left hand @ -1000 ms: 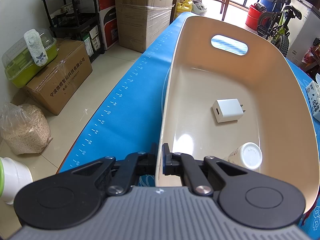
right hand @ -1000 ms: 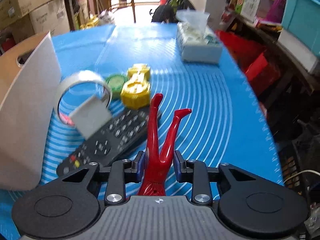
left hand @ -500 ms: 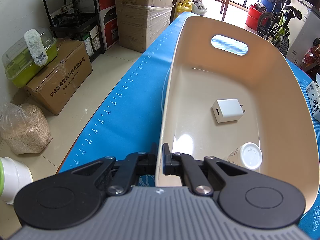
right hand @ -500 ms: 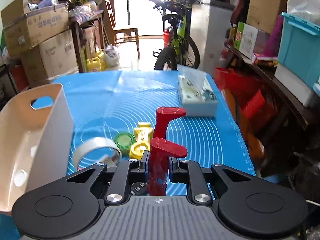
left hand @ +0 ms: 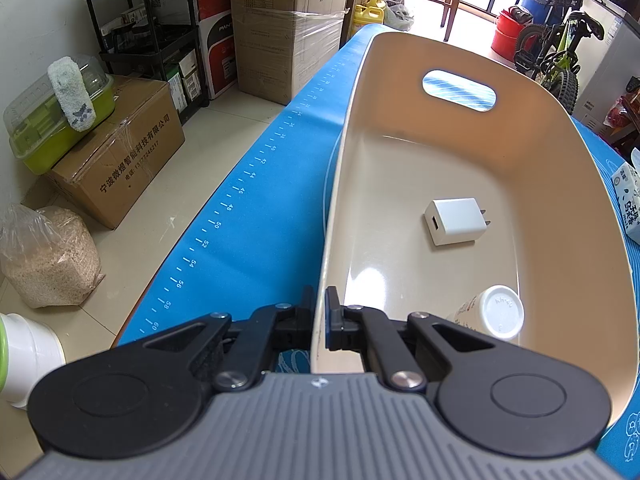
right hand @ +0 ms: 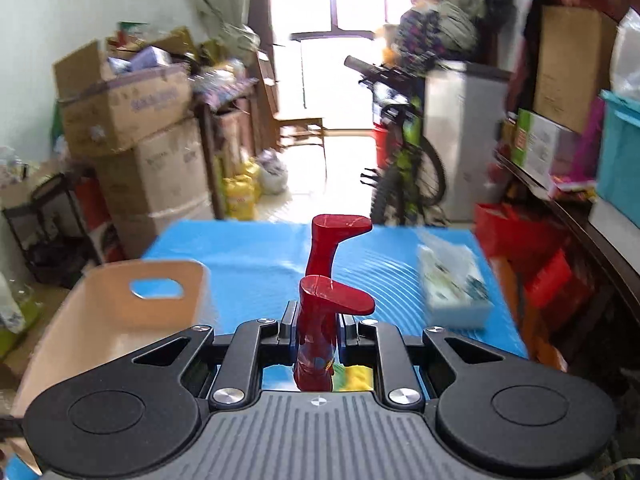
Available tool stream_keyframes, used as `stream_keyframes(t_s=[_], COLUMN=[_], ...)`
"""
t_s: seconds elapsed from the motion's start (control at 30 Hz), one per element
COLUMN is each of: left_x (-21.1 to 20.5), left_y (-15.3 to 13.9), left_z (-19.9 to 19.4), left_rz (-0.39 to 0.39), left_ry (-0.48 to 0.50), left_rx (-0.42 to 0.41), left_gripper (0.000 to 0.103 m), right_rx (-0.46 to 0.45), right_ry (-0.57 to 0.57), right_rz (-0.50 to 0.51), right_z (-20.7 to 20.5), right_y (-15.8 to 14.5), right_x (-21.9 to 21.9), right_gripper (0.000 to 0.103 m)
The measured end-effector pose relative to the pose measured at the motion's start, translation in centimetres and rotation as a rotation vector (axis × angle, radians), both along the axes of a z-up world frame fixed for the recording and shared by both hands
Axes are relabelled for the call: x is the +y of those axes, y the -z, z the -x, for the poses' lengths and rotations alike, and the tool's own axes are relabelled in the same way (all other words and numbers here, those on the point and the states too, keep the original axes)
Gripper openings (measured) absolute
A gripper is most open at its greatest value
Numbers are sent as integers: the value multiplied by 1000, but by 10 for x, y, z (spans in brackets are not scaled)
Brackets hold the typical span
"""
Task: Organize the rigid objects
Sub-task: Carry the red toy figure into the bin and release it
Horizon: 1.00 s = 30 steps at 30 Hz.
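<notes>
My left gripper (left hand: 319,312) is shut on the near left rim of the beige bin (left hand: 560,184), which stands on the blue mat. Inside the bin lie a white charger (left hand: 456,226) and a white-capped bottle (left hand: 494,312). My right gripper (right hand: 316,320) is shut on a red figure's legs (right hand: 328,276), feet pointing up, held high above the mat. The bin shows in the right wrist view (right hand: 116,320) at the left, below the gripper. A bit of the yellow and green pieces (right hand: 356,378) shows under the gripper.
A tissue box (right hand: 452,292) lies on the blue mat (right hand: 248,264) at the right. Cardboard boxes (left hand: 120,152), a black shelf and a grain bag (left hand: 48,256) stand on the floor left of the table. A bicycle (right hand: 404,176) and shelves stand behind.
My right gripper has risen and tilted up with the red legs, so the remote, tape roll and yellow pieces have dropped out of view. The left gripper and bin have not moved.
</notes>
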<state>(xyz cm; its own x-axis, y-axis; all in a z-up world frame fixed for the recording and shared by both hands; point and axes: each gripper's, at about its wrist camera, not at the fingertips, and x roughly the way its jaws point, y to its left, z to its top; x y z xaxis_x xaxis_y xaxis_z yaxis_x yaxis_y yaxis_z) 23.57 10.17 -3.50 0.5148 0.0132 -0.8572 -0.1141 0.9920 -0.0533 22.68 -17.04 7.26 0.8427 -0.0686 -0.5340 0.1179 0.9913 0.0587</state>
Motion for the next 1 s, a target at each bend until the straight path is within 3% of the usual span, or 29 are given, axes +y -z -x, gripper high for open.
stream_keyframes(t_s=[0.23, 0.47, 0.73, 1.0], left_x=[-1, 0, 0, -1], left_y=[0, 0, -1, -1], left_z=[0, 1, 0, 0], left_rz=[-3, -2, 3, 7], left_ry=[-2, 0, 0, 0], left_rx=[1, 1, 2, 2], left_gripper=[6, 6, 5, 5], right_rx=[-88, -60, 121, 312], right_ry=[-152, -257, -362, -414], right_rz=[-21, -114, -128, -9], right_z=[-25, -49, -67, -73], right_y=[-20, -10, 39, 85], right_x=[56, 101, 146, 179], right_gripper=[27, 27, 27, 28])
